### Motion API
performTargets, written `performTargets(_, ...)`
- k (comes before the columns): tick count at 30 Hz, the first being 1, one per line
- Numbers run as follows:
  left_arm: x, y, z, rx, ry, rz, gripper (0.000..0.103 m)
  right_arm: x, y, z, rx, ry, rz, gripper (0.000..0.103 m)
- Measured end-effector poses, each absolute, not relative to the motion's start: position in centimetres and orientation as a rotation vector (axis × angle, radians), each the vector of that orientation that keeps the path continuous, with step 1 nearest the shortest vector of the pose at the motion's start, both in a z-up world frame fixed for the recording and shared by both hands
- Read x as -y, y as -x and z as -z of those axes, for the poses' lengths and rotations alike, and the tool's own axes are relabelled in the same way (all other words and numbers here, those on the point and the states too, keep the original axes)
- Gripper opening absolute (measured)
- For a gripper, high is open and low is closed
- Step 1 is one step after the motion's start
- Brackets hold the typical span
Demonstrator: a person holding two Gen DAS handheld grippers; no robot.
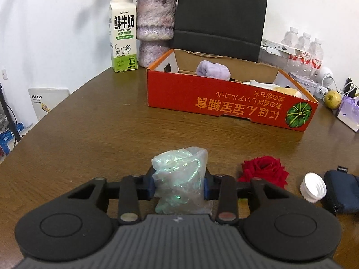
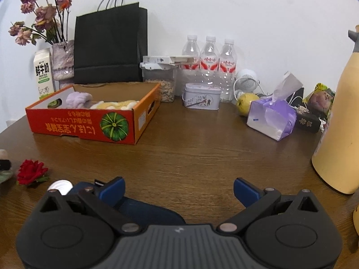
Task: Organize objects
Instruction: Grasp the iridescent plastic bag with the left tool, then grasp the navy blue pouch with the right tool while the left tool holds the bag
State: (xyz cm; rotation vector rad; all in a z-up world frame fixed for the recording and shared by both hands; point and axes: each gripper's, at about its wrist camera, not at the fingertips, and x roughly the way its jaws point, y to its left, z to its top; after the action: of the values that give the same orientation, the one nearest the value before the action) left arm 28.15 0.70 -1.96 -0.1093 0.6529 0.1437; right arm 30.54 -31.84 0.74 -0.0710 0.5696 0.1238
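My left gripper (image 1: 179, 185) is shut on a clear plastic bag of shimmery green material (image 1: 179, 177), its blue pads pressing both sides. To its right on the table lie a red fabric rose (image 1: 263, 171), a white screw cap (image 1: 313, 187) and a dark blue pouch (image 1: 341, 194). An open orange cardboard box (image 1: 224, 103) stands further back, holding a lilac plush item (image 1: 213, 70) and a yellow-white soft thing (image 1: 285, 89). My right gripper (image 2: 178, 190) is open above bare table, its left finger over the dark blue pouch (image 2: 148, 210). The rose (image 2: 31, 171), the cap (image 2: 60, 187) and the box (image 2: 89, 125) show at its left.
A milk carton (image 1: 123, 35), a vase (image 1: 154, 29) and a black paper bag (image 1: 221, 15) stand at the back. Water bottles (image 2: 209, 62), a metal tin (image 2: 202, 98), a green-yellow fruit (image 2: 244, 104), a purple tissue pack (image 2: 272, 116) and a tall yellow flask (image 2: 338, 121) crowd the right side.
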Motion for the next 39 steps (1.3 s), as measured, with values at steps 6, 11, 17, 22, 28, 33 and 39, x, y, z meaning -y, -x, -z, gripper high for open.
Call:
performTargets(6, -1.3, -26.0, 1.9, -0.651, 0.1, -0.134, 0.038, 32.4, -32.1, 0.6, -0.618, 0.026, -0.101, 0.094)
performTargets(11, -1.8, -25.0, 1.8, -0.646, 0.095, -0.13, 0.038, 32.9, -32.0, 1.2, -0.65, -0.019, -0.123, 0.069)
performTargets(17, -1.8, -24.1, 1.5, -0.629, 0.094, -0.119, 0.038, 33.3, -30.1, 1.3, -0.662, -0.032, -0.135, 0.065)
performTargets(22, -1.7, -23.3, 1.4, -0.617, 0.103, -0.107, 0.038, 33.0, -27.8, 1.3, -0.673, -0.042, -0.157, 0.065)
performTargets(28, -1.3, -22.5, 1.4, -0.604, 0.097, -0.091, 0.038, 31.6, -25.0, 1.6, -0.672, -0.039, -0.193, 0.065)
performTargets(33, -1.3, -22.2, 1.3, -0.596, 0.1, -0.083, 0.038, 30.3, -23.3, 1.5, -0.663, -0.014, -0.228, 0.065)
performTargets(39, -1.5, -21.7, 1.1, -0.578, 0.106, -0.085, 0.038, 30.6, -22.6, 0.1, -0.592, -0.073, -0.151, 0.074)
